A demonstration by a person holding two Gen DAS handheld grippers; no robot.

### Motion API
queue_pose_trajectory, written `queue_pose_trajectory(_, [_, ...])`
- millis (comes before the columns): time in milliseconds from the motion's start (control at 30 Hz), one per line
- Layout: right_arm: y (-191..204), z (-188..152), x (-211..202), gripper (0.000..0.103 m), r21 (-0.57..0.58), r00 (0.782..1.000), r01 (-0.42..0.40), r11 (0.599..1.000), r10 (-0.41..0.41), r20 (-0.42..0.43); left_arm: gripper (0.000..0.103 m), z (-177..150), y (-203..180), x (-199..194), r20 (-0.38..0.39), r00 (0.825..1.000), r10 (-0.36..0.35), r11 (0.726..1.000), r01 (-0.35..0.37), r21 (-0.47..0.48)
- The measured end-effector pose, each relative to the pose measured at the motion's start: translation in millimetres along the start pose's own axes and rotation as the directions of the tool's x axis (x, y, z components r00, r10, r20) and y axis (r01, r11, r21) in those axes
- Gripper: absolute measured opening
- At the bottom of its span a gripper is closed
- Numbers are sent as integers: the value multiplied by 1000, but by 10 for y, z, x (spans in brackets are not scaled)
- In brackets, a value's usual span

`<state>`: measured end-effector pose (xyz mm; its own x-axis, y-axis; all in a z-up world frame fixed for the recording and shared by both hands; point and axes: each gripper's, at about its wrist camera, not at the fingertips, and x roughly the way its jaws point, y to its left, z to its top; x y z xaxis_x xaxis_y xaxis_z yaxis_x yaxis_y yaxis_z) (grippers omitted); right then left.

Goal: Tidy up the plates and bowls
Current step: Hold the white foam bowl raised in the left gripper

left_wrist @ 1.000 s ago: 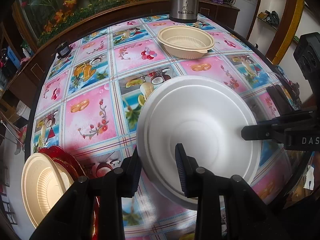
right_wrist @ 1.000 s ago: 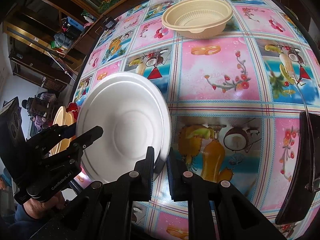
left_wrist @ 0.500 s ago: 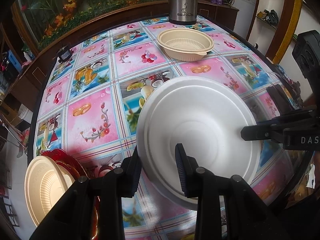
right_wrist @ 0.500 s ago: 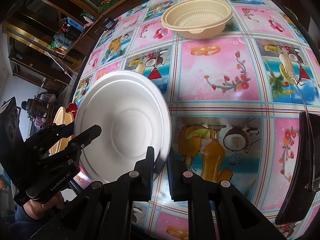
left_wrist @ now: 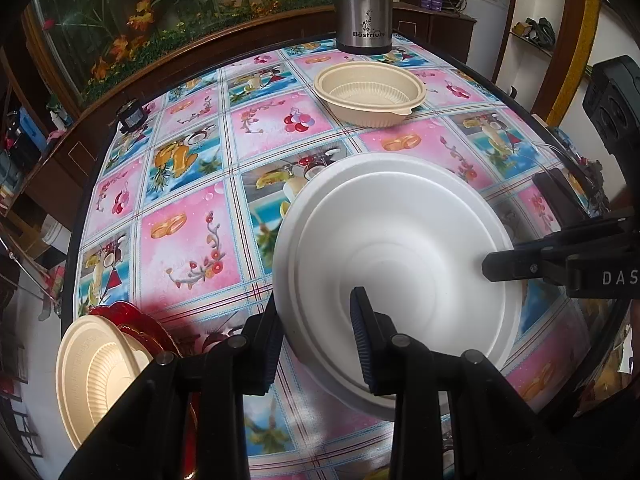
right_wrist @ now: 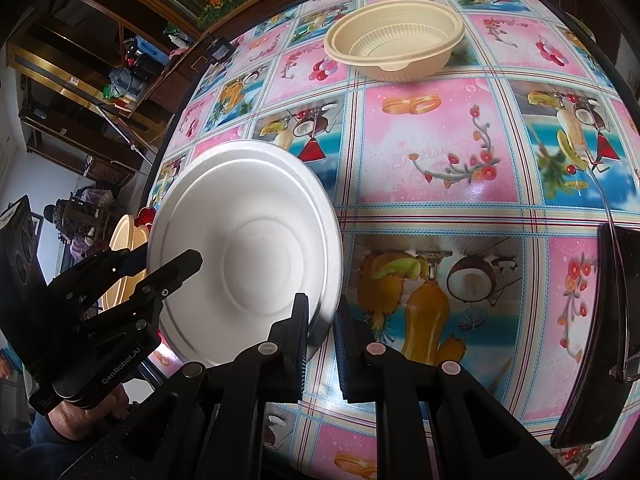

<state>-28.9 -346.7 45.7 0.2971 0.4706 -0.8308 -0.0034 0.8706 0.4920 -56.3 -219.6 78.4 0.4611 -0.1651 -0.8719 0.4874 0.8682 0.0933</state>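
A stack of white foam plates (left_wrist: 400, 248) is held tilted above the table; it also shows in the right wrist view (right_wrist: 244, 248). My left gripper (left_wrist: 316, 320) straddles its near rim, jaws apart around the edge. My right gripper (right_wrist: 322, 320) is shut on the stack's rim, and it also shows at the right of the left wrist view (left_wrist: 492, 268). A beige ribbed bowl (left_wrist: 370, 92) stands upright at the far side, also seen in the right wrist view (right_wrist: 394, 40). A beige plate (left_wrist: 96, 376) lies on a red plate (left_wrist: 132, 320) at the near left.
A steel flask (left_wrist: 364, 4) stands behind the beige bowl. A dark phone-like object (right_wrist: 596, 336) lies near the table's right edge. A small black device (left_wrist: 130, 114) sits at the far left edge. The floral tablecloth (left_wrist: 188, 240) covers the table.
The white plate stack has lifted and shifted slightly toward the far side with both grippers. Nothing was taken hold of or let go.
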Motion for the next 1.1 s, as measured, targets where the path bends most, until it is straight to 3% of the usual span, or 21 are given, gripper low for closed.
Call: queue_pose_trajectory(1100, [70, -23, -24, 13, -21, 1000, -14, 1000, 14, 20, 31, -7, -5, -112, 36, 998, 45, 999, -45, 14])
